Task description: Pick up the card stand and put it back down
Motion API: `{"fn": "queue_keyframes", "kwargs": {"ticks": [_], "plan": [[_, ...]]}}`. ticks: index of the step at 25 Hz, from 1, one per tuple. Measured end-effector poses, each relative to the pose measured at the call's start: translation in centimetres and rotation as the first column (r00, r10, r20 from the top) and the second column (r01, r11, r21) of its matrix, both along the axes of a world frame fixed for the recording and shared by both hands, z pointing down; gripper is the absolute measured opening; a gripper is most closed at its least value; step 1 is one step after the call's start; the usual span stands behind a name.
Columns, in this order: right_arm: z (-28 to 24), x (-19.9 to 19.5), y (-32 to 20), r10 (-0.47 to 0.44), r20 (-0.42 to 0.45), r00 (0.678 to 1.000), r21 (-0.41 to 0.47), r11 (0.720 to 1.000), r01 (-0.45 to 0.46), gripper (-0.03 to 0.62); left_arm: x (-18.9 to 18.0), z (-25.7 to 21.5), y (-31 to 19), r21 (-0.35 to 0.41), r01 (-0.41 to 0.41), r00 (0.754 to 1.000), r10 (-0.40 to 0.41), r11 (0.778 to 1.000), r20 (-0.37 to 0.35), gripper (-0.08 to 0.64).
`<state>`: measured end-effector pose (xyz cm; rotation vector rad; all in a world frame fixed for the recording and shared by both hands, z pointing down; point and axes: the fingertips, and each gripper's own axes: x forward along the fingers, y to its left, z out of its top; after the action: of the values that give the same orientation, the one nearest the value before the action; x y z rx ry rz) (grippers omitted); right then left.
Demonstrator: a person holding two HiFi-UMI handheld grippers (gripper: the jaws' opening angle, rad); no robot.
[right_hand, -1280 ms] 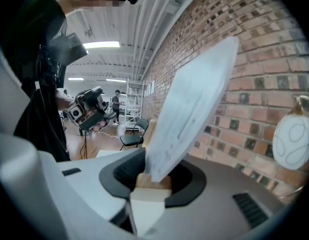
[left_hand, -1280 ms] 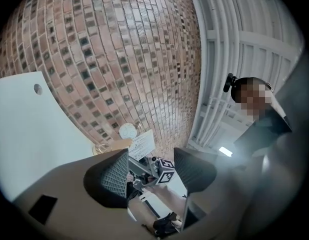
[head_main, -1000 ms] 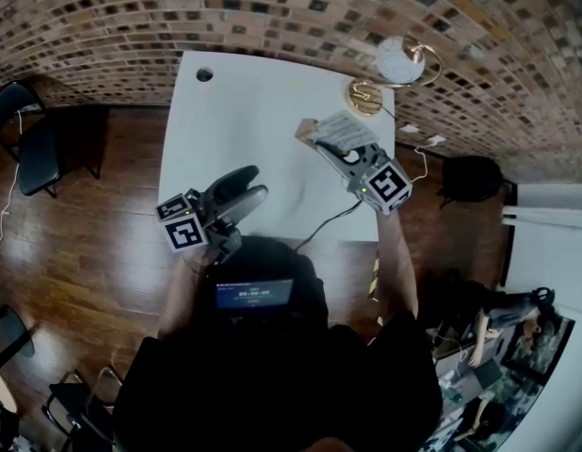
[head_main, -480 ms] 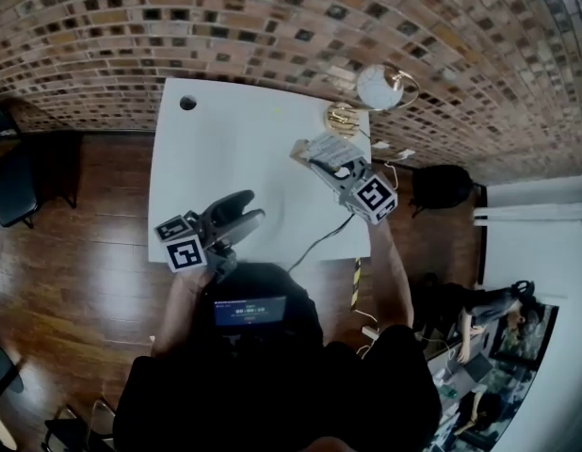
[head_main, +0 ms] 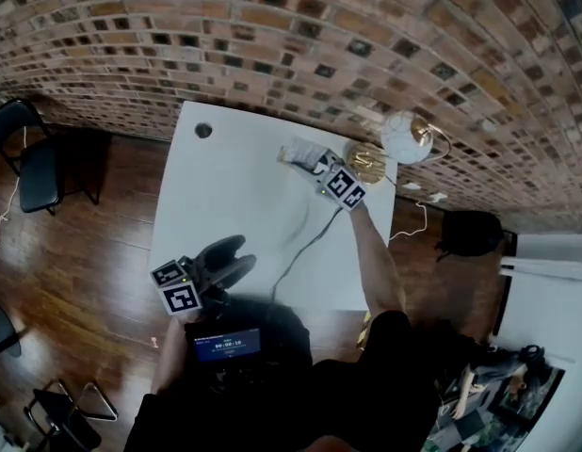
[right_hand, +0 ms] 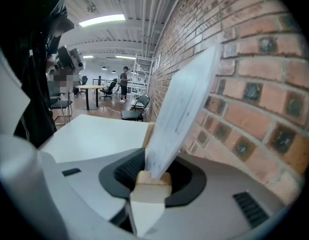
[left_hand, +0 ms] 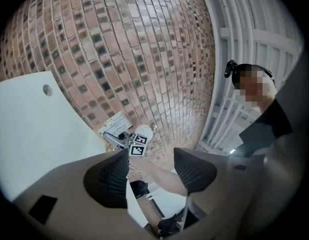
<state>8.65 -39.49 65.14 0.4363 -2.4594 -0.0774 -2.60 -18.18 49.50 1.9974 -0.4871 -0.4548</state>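
The card stand [head_main: 300, 153] is a small wooden block with a white printed card in it, at the back of the white table [head_main: 225, 196]. My right gripper [head_main: 316, 164] is shut on it. In the right gripper view the wooden base [right_hand: 150, 186] sits pinched between the dark pads, and the card [right_hand: 182, 99] leans up towards the brick wall. I cannot tell whether the base touches the table. My left gripper [head_main: 237, 254] hovers over the table's near left edge. Its pads [left_hand: 110, 181] stand a little apart around my left gripper's [left_hand: 152, 171] gap, with nothing between them.
A lamp with a white globe shade [head_main: 404, 137] and a gold base [head_main: 366, 163] stands just right of the card stand. A black cable [head_main: 300, 243] crosses the table's right half. A round hole [head_main: 203, 130] marks the back left corner. A black chair [head_main: 32, 158] stands left of the table.
The right gripper has carried the card stand away from me to the back of the table, close to the lamp base. The left gripper stays near the front edge with its jaws unchanged.
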Motion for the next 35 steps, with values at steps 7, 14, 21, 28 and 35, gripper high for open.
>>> {"fn": "queue_keyframes", "kwargs": {"ticks": [7, 14, 21, 28, 35], "plan": [[7.1, -2.1, -6.8, -0.092, -0.016, 0.996, 0.008, 0.996, 0.092, 0.129, 0.1, 2.6, -0.5, -0.091, 0.095, 0.993, -0.088, 0.991, 0.076, 0.268], [11.7, -3.6, -9.6, -0.126, 0.026, 0.992, -0.018, 0.992, 0.127, 0.129, 0.2, 3.9, -0.7, -0.131, 0.137, 0.986, -0.123, 0.982, 0.113, 0.268], [13.2, -3.6, -10.5, -0.171, 0.011, 0.985, -0.028, 0.985, 0.171, 0.131, 0.7, 4.4, -1.8, -0.139, 0.143, 0.985, -0.126, 0.98, 0.121, 0.268], [13.3, -3.6, -10.3, -0.181, -0.01, 0.983, -0.053, 0.982, 0.181, 0.166, 1.4, 4.4, -2.4, -0.137, 0.124, 0.986, -0.107, 0.983, 0.126, 0.268], [11.6, -1.9, -10.4, -0.038, 0.034, 0.999, -0.067, 0.997, 0.04, 0.265, 1.3, 3.7, -2.8, -0.12, 0.117, 0.988, -0.103, 0.986, 0.113, 0.268]]}}
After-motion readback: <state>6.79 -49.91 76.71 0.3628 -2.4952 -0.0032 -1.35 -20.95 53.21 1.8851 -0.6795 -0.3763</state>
